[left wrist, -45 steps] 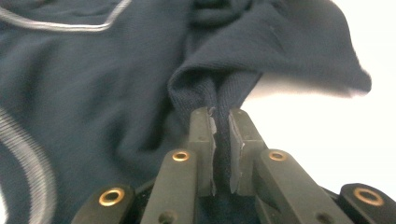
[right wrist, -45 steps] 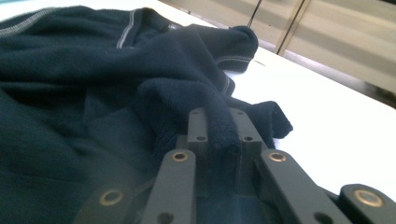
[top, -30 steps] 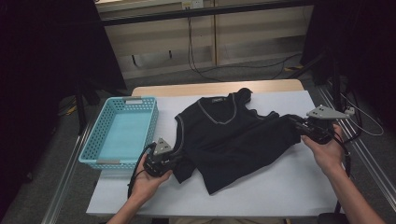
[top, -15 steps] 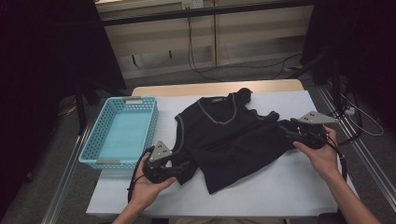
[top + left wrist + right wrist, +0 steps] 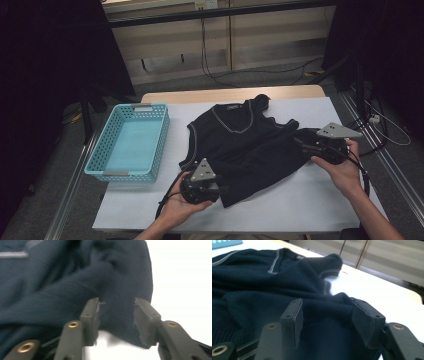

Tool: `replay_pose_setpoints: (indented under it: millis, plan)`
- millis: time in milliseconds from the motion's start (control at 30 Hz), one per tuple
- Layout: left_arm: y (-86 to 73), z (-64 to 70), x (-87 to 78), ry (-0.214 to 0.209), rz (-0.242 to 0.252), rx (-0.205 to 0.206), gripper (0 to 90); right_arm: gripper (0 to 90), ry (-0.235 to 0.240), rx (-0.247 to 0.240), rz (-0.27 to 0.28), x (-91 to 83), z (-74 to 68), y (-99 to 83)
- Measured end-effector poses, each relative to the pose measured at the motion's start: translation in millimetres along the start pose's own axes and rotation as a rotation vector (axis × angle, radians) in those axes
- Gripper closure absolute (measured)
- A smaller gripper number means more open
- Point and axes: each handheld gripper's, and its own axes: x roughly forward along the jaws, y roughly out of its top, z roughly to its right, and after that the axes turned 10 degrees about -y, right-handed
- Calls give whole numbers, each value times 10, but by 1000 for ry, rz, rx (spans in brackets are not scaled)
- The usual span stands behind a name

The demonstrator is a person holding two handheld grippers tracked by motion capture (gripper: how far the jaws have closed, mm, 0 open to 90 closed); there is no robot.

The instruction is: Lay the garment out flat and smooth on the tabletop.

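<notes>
A dark navy knit vest (image 5: 250, 145) with a grey-trimmed V-neck lies flat on the white table (image 5: 300, 200). My left gripper (image 5: 220, 188) is at the vest's near hem corner. In the left gripper view the left gripper (image 5: 116, 315) is open, with a fold of the vest (image 5: 75, 290) between its jaws. My right gripper (image 5: 300, 141) is at the vest's right edge. In the right gripper view the right gripper (image 5: 325, 320) stands wide open, and the vest (image 5: 262, 282) bulges up between the jaws.
A light blue plastic basket (image 5: 127, 176) sits on the table's left part, with nothing in it. Bare white tabletop lies in front of the vest and to its right. Cables trail on the floor beyond the table's far edge.
The left gripper slid right along the near edge up to the vest's hem corner. The right gripper moved left and slightly nearer, onto the vest's right edge.
</notes>
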Motion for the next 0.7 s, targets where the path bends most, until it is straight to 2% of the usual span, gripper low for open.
replay_pose_setpoints:
  millis: [100, 167, 233, 333, 367, 467, 533, 600, 700]
  plan:
    - [-51, -2, 155, 3, -60, 3, 506, 423, 16, -17, -6, 2, -45, -28]
    - [-104, -18, 228, -7, -88, -9, 494, 423, 25, -17, -15, 18, -53, -58]
    - [-125, -20, 233, -6, -68, -15, 485, 423, 31, -21, -30, 45, -63, -96]
    - [-146, -17, 236, -3, -64, 12, 501, 420, 44, -32, -55, 80, -91, -144]
    - [-150, -9, 232, -11, -64, 22, 531, 418, 47, -36, -64, 88, -103, -152]
    - [-152, 24, 233, -24, -62, 30, 757, 417, 68, -67, -80, 116, -173, -179]
    - [-146, 30, 223, -18, -74, 26, 848, 417, 86, -89, -87, 123, -217, -184]
    - [-140, 12, 211, -34, -68, -8, 873, 416, 100, -106, -90, 122, -256, -183]
    - [-148, -12, 145, -43, -87, -37, 879, 412, 114, -118, -91, 112, -278, -184]
